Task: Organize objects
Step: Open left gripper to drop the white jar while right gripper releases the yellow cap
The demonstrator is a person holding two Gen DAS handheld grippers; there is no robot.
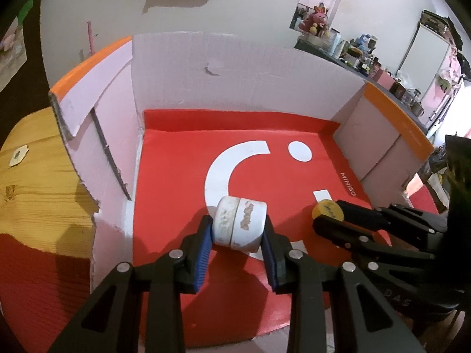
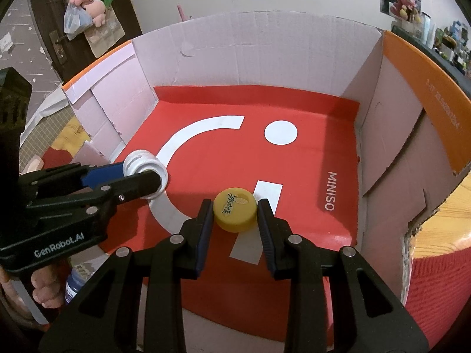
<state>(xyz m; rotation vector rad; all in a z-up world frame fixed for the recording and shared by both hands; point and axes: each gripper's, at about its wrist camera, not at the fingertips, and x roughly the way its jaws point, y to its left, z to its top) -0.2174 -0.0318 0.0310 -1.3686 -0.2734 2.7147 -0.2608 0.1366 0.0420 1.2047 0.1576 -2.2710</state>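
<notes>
Inside the open cardboard box [image 1: 250, 73] lined with a red bag printed with a white smile [image 2: 294, 170], the left gripper [image 1: 238, 229] pinches a white cylindrical plastic jar [image 1: 240, 225] at near left, while the right gripper [image 2: 235, 210] pinches a flat yellow plastic cap [image 2: 235, 212] just right of it.

I see an open cardboard box [image 2: 259, 56] with pale walls and orange-edged flaps. Its floor is lined with a red MINISO sheet [image 2: 223, 153] printed with a white arc, dot and bar. The box sits on a wooden surface [image 1: 32, 182], partly covered by a red mat [image 1: 38, 276]. From the right wrist view, the same wood and red mat show past the torn right wall. I cannot tell whether anything rests directly on the red sheet.
</notes>
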